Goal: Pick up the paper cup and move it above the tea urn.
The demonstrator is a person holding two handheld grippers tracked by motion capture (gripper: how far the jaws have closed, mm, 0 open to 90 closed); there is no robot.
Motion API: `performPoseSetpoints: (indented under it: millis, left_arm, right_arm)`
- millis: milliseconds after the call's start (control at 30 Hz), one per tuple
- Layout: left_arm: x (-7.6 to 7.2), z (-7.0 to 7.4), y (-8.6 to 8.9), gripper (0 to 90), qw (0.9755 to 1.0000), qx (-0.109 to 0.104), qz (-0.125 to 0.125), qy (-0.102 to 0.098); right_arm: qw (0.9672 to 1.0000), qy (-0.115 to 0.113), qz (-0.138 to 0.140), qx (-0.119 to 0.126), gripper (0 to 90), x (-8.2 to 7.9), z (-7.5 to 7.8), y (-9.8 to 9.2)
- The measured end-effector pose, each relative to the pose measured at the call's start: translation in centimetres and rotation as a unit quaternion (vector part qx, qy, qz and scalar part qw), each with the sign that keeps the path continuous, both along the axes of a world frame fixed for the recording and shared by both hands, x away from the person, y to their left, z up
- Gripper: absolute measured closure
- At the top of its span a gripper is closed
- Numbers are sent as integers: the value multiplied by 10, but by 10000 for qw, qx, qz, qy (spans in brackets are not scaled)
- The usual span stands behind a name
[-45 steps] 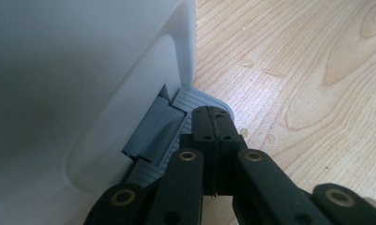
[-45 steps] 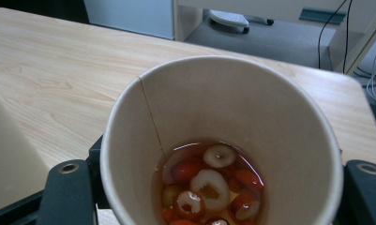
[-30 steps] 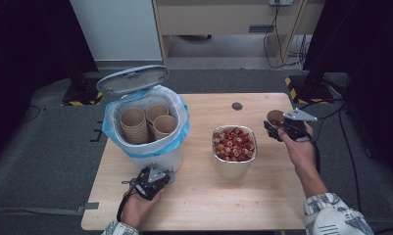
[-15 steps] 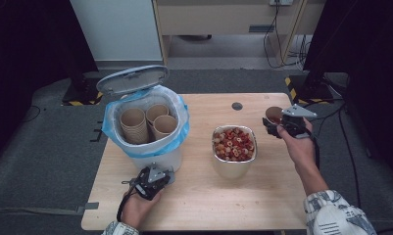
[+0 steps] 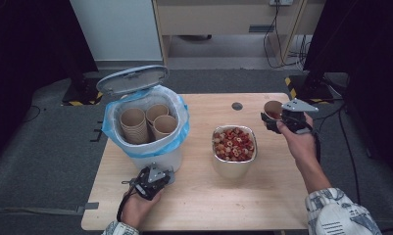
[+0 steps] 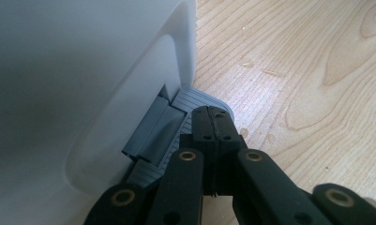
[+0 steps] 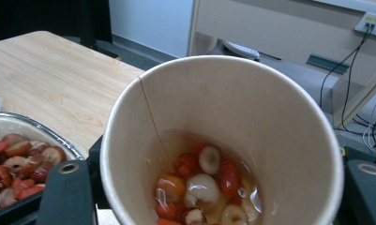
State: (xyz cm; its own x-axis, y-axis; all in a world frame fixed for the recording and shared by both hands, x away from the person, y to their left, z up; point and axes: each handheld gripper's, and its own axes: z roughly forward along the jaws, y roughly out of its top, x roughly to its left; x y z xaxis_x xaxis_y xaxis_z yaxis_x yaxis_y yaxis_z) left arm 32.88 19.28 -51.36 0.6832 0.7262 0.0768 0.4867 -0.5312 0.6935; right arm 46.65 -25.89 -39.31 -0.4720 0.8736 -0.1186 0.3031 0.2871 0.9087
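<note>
- Paper cup [image 5: 273,109] gripped in the right gripper [image 5: 271,119], jaws clamped on either side of its wall; upright, mouth up, held above the far right part of the table [image 5: 262,200].
- Inside the cup [image 7: 209,140]: red and pale fruit pieces in a little liquid, seen in the right gripper view.
- Metal bowl [image 5: 234,156] of the same fruit just to the cup's left and nearer the person, low beside it; likely the pouring target, so the key relation is cup above and to the right of the bowl's rim.
- Cup's long axis vertical; a pour would call for a tilt toward the left.
- Right hand [image 5: 297,139] stretched forward from the bottom right, forearm angled up the table, wrist level.
- Left gripper [image 5: 152,179] fully closed on nothing, tips pressed on the grey pedal [image 6: 176,126] at the foot of the white bin [image 5: 150,152]; lid [image 5: 132,80] up, stacked empty cups [image 5: 147,122] inside the blue liner.
- Left hand [image 5: 137,208] low at the near table edge, well apart from the cup; right hand clearly the nearer one.
</note>
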Motion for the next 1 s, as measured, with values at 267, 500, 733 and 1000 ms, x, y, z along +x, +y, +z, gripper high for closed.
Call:
performPoseSetpoints:
  millis: [267, 500, 733, 1000]
  left_arm:
    - [0, 0, 0, 900, 10000, 2, -1, 1]
    - [0, 0, 0, 900, 10000, -19, 9, -3]
    - [0, 0, 0, 900, 10000, -19, 6, -2]
    - [0, 0, 0, 900, 10000, -27, 4, -3]
  right_arm:
    - [9999, -82, 137, -51, 290, -1, 11, 10]
    - [9995, -186, 235, -105, 290, 0, 22, 18]
    - [9991, -260, 300, -136, 289, 1, 32, 24]
    - [9983, -350, 395, -230, 289, 2, 39, 30]
